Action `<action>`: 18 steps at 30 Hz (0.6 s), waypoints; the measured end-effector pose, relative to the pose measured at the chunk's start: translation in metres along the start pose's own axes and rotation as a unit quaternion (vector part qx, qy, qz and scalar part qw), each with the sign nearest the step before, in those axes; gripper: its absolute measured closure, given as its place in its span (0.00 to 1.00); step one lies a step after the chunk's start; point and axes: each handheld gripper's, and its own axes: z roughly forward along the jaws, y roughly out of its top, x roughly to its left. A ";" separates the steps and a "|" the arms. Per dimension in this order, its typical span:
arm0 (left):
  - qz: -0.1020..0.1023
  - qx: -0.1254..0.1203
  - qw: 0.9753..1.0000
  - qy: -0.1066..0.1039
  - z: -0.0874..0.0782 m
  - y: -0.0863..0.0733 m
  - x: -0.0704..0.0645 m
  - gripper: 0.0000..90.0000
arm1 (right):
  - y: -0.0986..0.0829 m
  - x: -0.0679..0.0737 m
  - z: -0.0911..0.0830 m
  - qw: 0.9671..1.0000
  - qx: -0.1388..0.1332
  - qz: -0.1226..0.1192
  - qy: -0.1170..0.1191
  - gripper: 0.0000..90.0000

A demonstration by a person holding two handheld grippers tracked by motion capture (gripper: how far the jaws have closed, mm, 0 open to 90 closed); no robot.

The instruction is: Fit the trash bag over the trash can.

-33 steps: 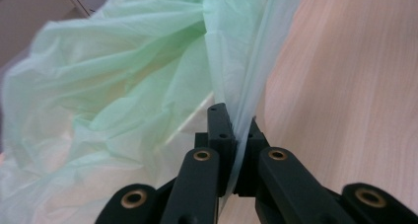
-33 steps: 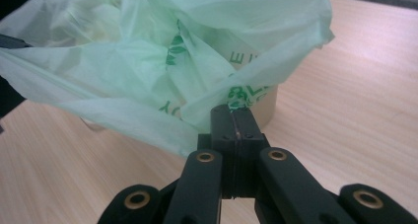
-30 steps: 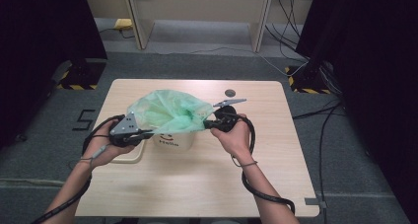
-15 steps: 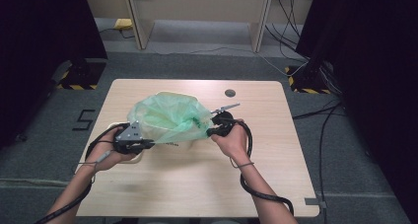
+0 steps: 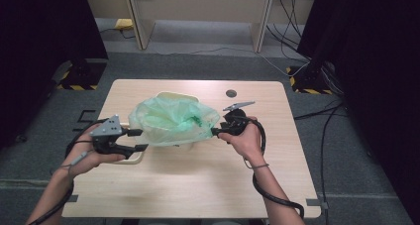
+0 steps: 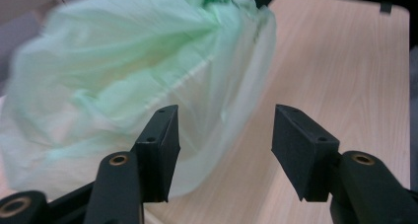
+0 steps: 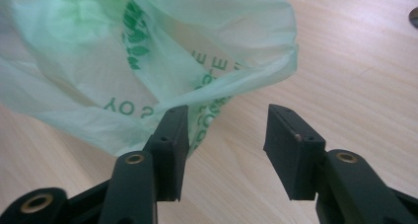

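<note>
Bin mostly hidden under green bag; left gripper and right gripper both agape.

We hold one gripper in each hand, and both forearms come in from the near edge. Our left gripper sits in the left hand and points to the right, toward the middle; in the left gripper view its two black jaws stand wide apart with nothing between them. Our right gripper is in the right hand and points to the left. Its jaws are also spread apart. A cable loops around the right wrist.
</note>
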 end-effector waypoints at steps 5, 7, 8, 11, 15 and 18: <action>-0.031 -0.024 0.999 0.030 -0.006 0.007 0.022 0.48 | 0.006 -0.004 -0.020 1.000 -0.018 -0.001 0.003 0.53; -0.045 -0.026 0.997 0.049 -0.004 0.010 0.030 0.48 | 0.010 -0.006 -0.025 1.000 -0.029 0.002 -0.005 0.53; -0.052 -0.026 0.997 0.058 -0.003 0.011 0.035 0.48 | 0.012 -0.007 -0.026 0.999 -0.033 0.001 -0.007 0.53; -0.075 -0.026 0.993 0.087 0.004 0.015 0.048 0.48 | 0.019 -0.010 -0.025 0.999 -0.038 0.004 -0.014 0.53; -0.097 -0.017 0.989 0.109 0.018 0.021 0.067 0.47 | 0.030 -0.012 -0.017 0.999 -0.042 0.001 -0.021 0.54; -0.109 -0.001 0.989 0.103 0.032 0.027 0.078 0.46 | 0.040 -0.015 -0.008 0.999 -0.041 -0.004 -0.021 0.55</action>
